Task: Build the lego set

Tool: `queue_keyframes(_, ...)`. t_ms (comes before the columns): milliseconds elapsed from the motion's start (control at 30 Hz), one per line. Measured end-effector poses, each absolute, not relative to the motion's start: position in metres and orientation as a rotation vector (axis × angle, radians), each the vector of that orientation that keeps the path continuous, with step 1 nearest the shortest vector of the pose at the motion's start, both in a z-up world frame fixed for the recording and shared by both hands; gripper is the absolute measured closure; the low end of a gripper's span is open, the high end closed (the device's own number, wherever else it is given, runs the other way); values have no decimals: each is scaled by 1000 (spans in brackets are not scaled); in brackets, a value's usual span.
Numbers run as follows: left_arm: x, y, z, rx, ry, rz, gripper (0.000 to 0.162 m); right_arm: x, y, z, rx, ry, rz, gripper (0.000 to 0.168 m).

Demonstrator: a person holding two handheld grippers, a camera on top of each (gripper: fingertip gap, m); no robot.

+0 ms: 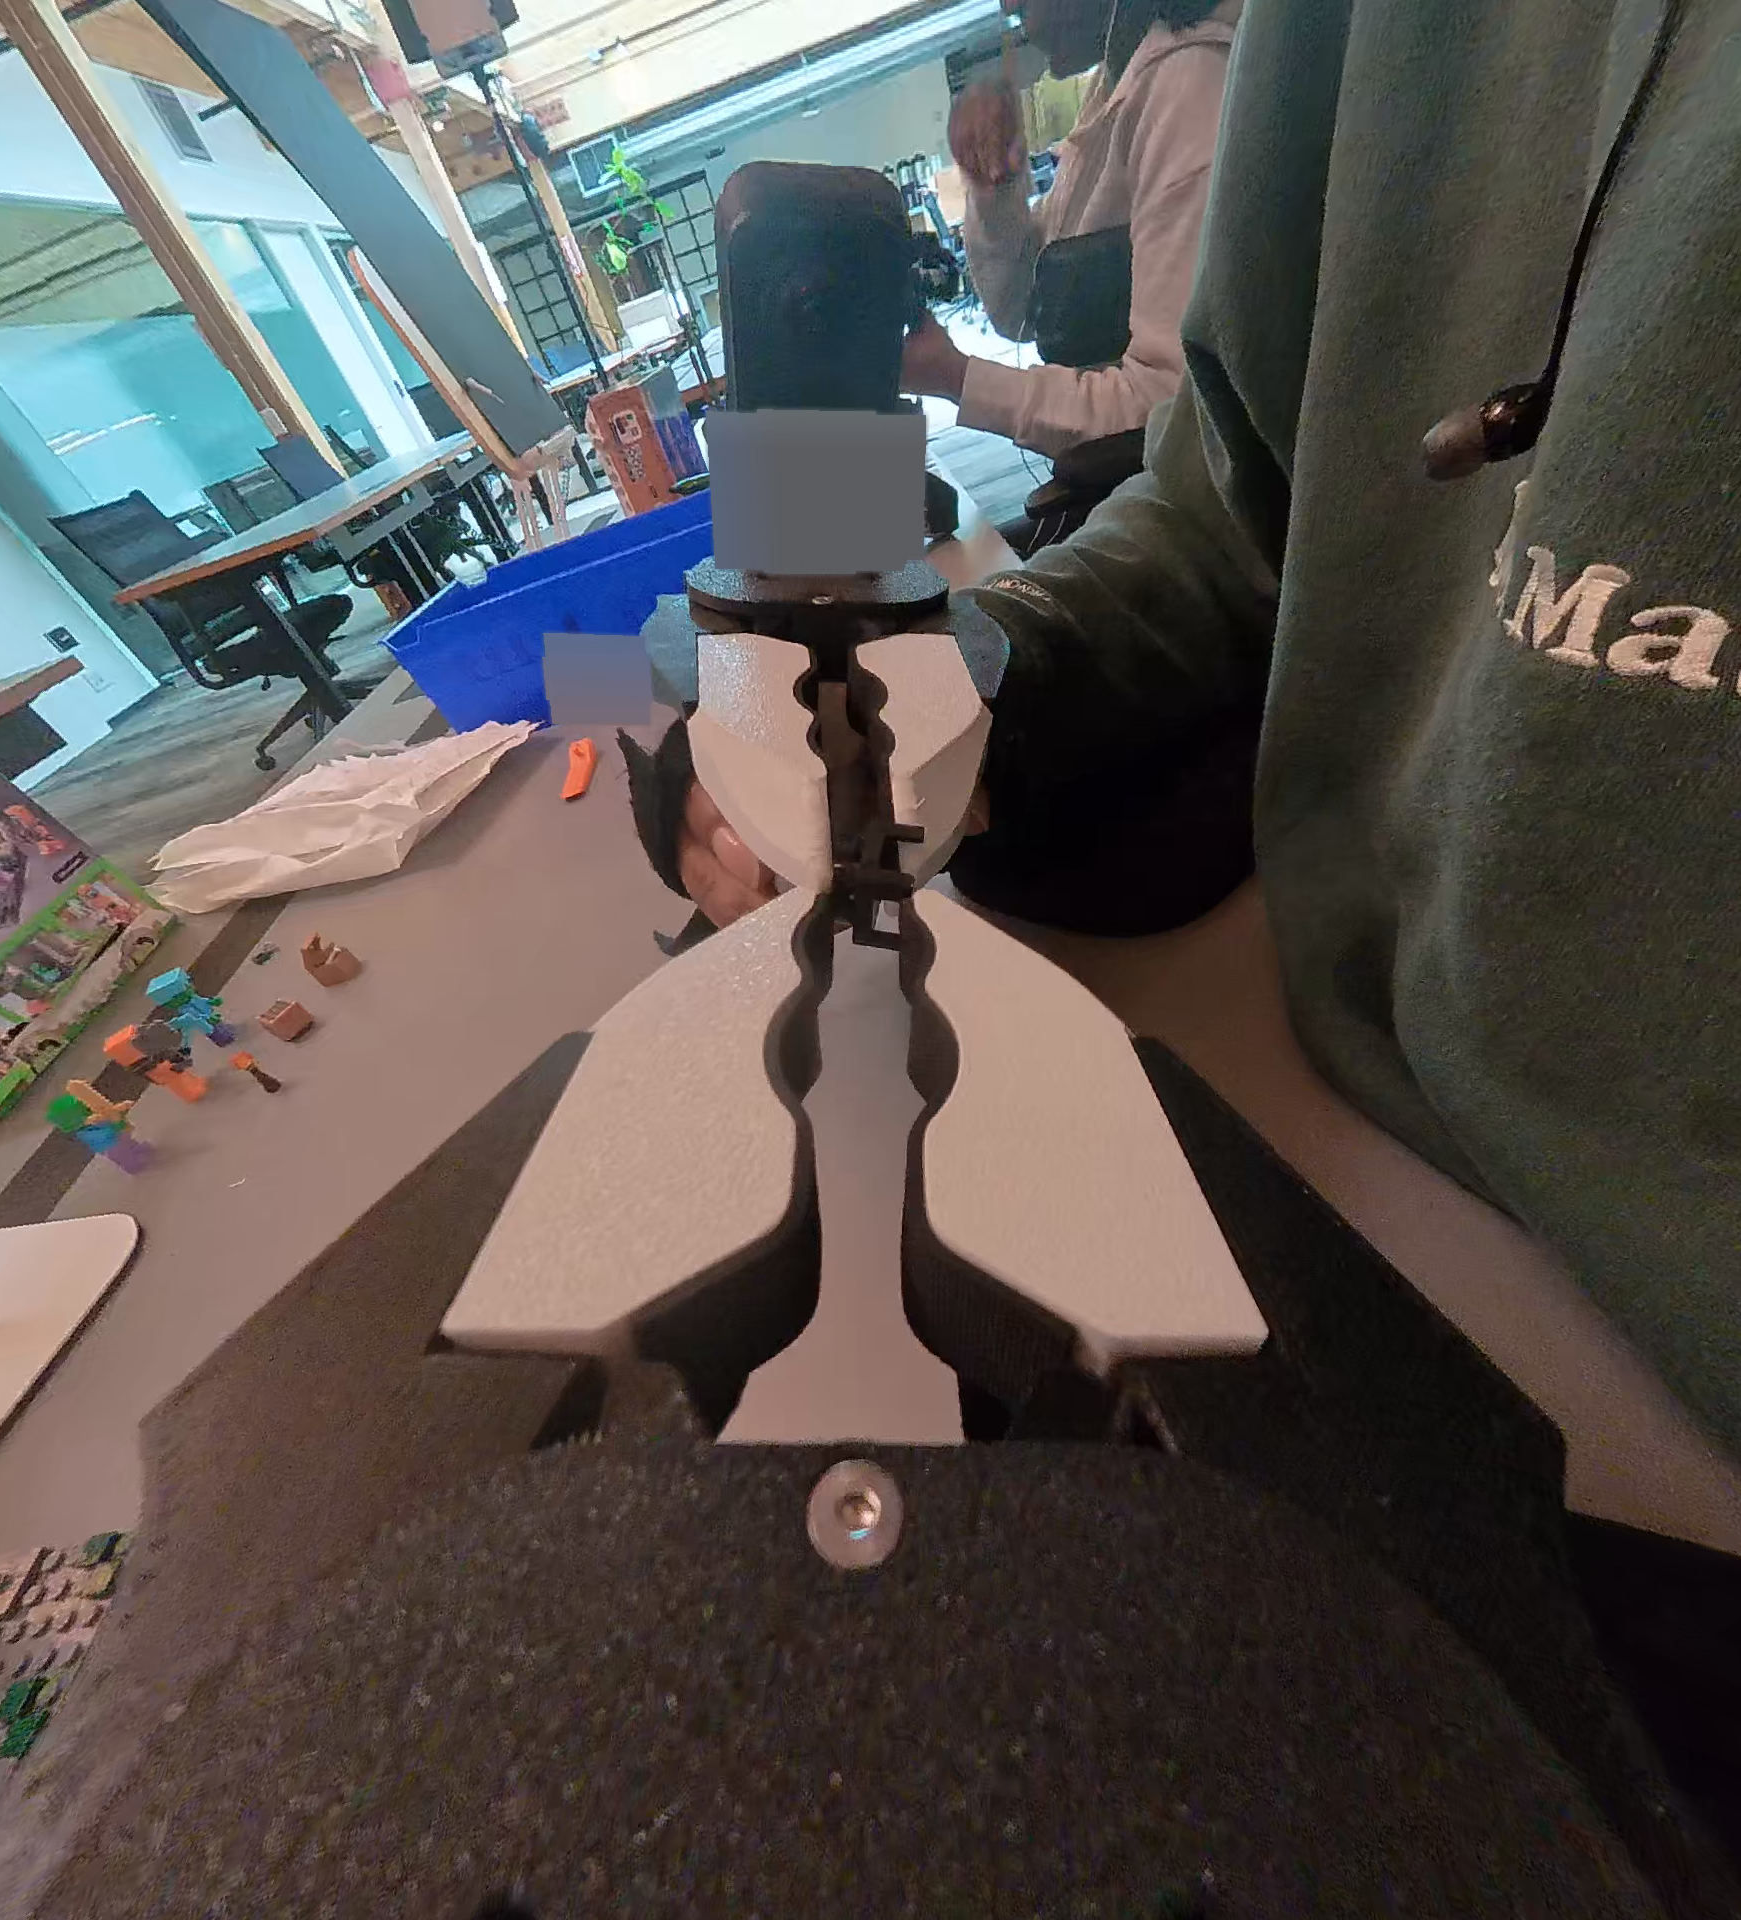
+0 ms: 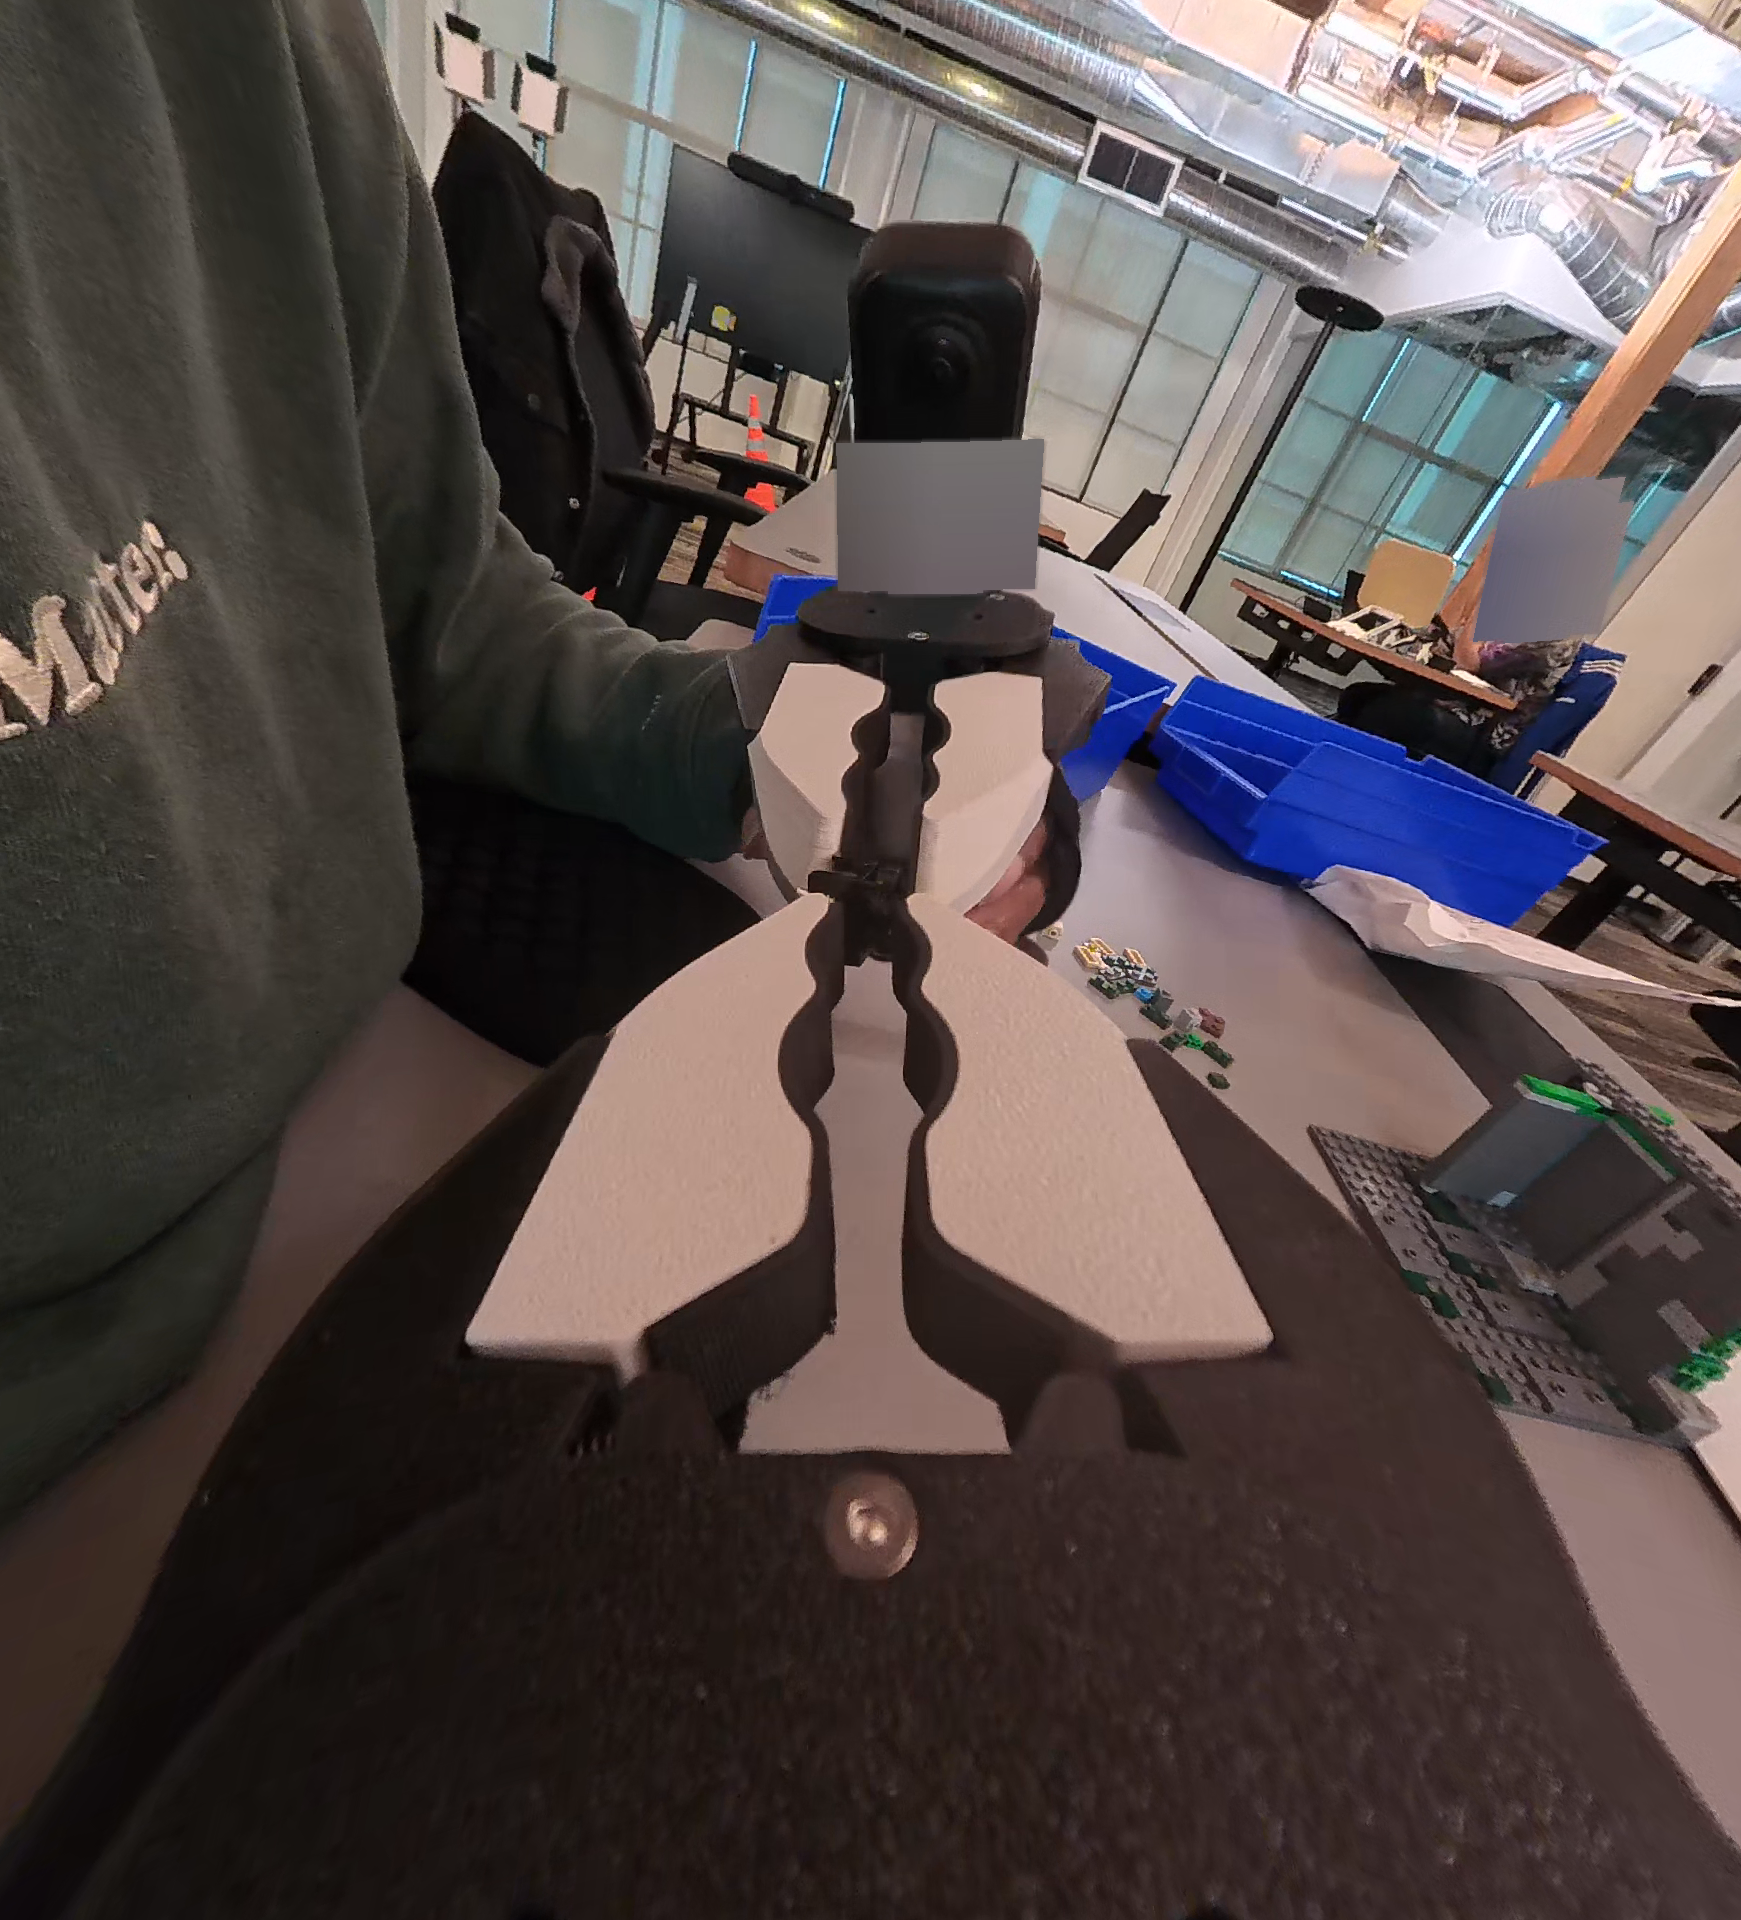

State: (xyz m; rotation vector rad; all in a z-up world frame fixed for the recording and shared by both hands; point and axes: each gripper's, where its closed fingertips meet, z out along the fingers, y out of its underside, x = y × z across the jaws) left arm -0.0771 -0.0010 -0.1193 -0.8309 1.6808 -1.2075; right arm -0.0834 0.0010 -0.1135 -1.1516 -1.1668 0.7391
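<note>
My two grippers meet tip to tip above the grey table (image 1: pixel 492 935). A thin black lego piece (image 1: pixel 874 883) with short cross pegs sits between the tips. My left gripper (image 1: pixel 863 914) is closed to a narrow gap on its near end. My right gripper (image 1: pixel 858 821) faces it and pinches the far end. In the right wrist view the same black piece (image 2: pixel 861 891) spans from my right gripper (image 2: pixel 868 925) to the left gripper (image 2: pixel 887 821). A grey lego build on a studded baseplate (image 2: pixel 1468 1288) stands at the right.
Lego minifigures (image 1: pixel 182 1023), small brown pieces (image 1: pixel 330 961), an orange tool (image 1: pixel 578 769), a white paper bag (image 1: pixel 346 810) and the set's box (image 1: pixel 4 914) lie to the left. Loose small bricks (image 2: pixel 1146 997) and blue bins (image 2: pixel 1365 800) lie farther off. A person's green hoodie (image 1: pixel 1531 727) is close beside the grippers. My left and right fingertips are right by each other.
</note>
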Motion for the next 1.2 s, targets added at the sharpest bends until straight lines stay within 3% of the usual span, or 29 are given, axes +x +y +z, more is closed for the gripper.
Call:
queue_keyframes(1033,-73,15,-107,-815,1529,-1166,152,-80,16,-103,-1208,-1112,495,161)
queue_keyframes(1133,-73,18,-108,-835,1512,-1191,152,-79,20,-103,-1243,-1098,488,157)
queue_keyframes(1200,-72,23,-108,-866,1488,-1204,152,-79,19,-104,-1261,-1097,517,145)
